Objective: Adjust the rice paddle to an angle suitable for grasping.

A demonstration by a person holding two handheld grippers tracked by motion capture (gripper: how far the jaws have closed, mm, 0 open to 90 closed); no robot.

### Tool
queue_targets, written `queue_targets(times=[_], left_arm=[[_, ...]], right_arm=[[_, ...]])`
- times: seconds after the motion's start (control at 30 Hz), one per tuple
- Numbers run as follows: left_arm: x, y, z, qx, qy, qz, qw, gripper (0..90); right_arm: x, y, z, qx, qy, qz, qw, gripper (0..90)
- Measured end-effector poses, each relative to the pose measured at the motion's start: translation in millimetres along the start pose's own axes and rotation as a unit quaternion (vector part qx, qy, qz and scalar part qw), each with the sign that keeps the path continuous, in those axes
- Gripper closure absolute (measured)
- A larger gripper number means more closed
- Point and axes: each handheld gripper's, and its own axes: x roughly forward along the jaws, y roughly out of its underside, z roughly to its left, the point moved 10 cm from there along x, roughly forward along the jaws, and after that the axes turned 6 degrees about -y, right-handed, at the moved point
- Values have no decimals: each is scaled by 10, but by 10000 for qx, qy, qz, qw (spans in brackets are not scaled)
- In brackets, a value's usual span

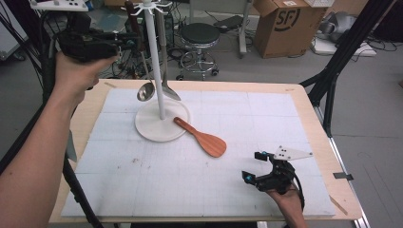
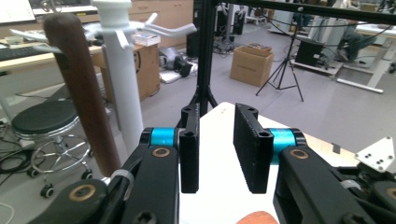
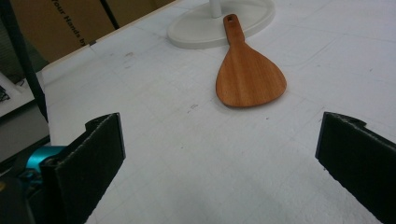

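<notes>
White foam matting [image 1: 157, 185] is covering the wooden table, with workshop clutter sitting behind it. Over at about 10 o'clock, the left gripper [image 1: 127, 40] is hovering high up beside the white utensil stand [image 1: 158, 71], jaws sitting a bit apart with nothing between them, right next to a dark wooden handle [image 2: 84, 88] hanging there. A ladle [image 1: 145, 90] is dangling off the stand too. The wooden spatula [image 1: 202, 138] is lying near the center, handle end resting on the stand's base. Down at 5 o'clock, the right gripper [image 1: 253, 166] is sitting low, jaws spread wide and empty.

High view overhead; right gripper view shares spatula [image 3: 250, 77]
</notes>
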Motion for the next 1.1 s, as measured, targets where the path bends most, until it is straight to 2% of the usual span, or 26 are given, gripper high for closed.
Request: queue_targets(times=[0.13, 0.33, 0.5, 0.83, 0.97, 1.1], left_arm=[[-10, 68, -35, 45, 29, 81, 10000, 685], [-49, 159, -90, 65, 91, 43, 9999, 657], [-50, 341, -115, 83, 49, 110, 9999, 602], [-35, 761, -191, 181, 11, 428, 9989, 517], [-53, 879, -240, 38, 131, 384, 9992, 467], [-75, 981, -336, 43, 200, 329, 9992, 453]], right_arm=[[15, -4, 17, -19, 2, 21, 10000, 5], [26, 4, 18, -38, 27, 35, 10000, 5], [11, 22, 14, -45, 57, 45, 10000, 5], [-5, 7, 19, -111, 125, -5, 9999, 5], [14, 14, 19, -117, 138, 48, 9998, 5], [44, 17, 13, -114, 136, 138, 9997, 5]])
